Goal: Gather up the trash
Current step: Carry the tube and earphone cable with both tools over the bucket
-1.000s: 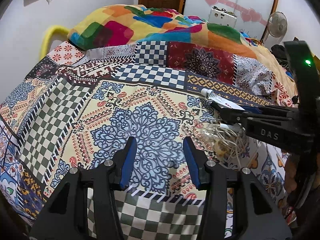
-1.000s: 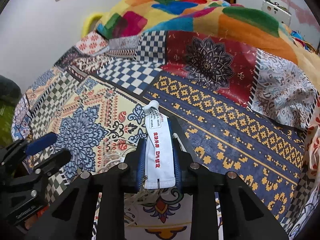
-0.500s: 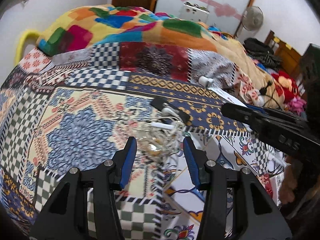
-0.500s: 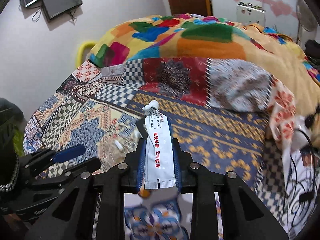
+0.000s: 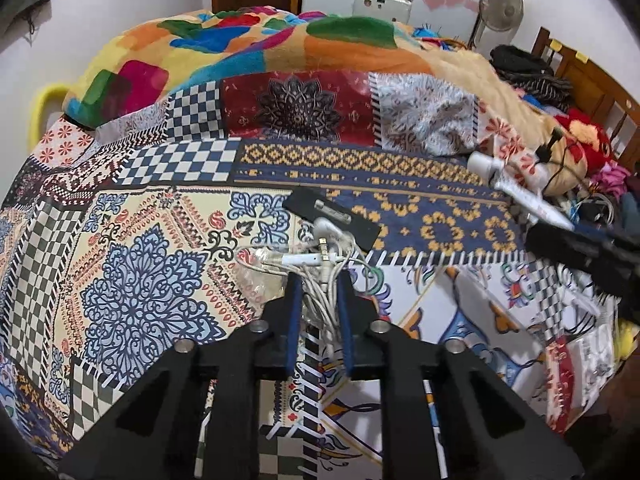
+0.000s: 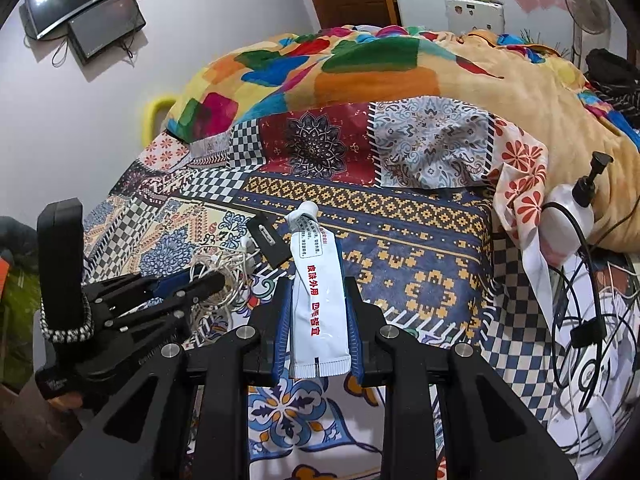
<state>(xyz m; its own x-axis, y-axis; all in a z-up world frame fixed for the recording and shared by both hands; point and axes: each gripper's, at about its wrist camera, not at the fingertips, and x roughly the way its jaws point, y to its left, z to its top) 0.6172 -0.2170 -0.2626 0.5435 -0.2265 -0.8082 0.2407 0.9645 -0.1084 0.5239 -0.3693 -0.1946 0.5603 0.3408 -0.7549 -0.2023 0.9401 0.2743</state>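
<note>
On a bed spread w/ a patchwork sheet, two hand-held grippers work side by side. Left hand-held gripper has its blue pads just drawn in tight on a tangle of white cables, strands bunched between the pads; part of the tangle lies on the sheet in front, incl. earphone plugs. A crumpled bit of clear plastic sits at the tangle's left edge, touching it. Just beyond the cables lies a flat black strip, tilted diagonally across the blue-and-gold band of the sheet.

Right hand-held gripper is clamped on a white tube w/ red lettering; cap end points away from the camera, crimped end sits back between the pads. Tube is held clear above the sheet. Seen from the left wrist camera, the same tube sticks out at the right edge, over the bed's far side.

From the right wrist view, the left hand-held gripper appears at lower left, its tips buried in the cable tangle.

To the right, a white pump bottle w/ black nozzle leans against an orange blanket, black cords looping beside it. Bright multicolour blanket is heaped at the bed's far end; fan stands by the back wall.
</note>
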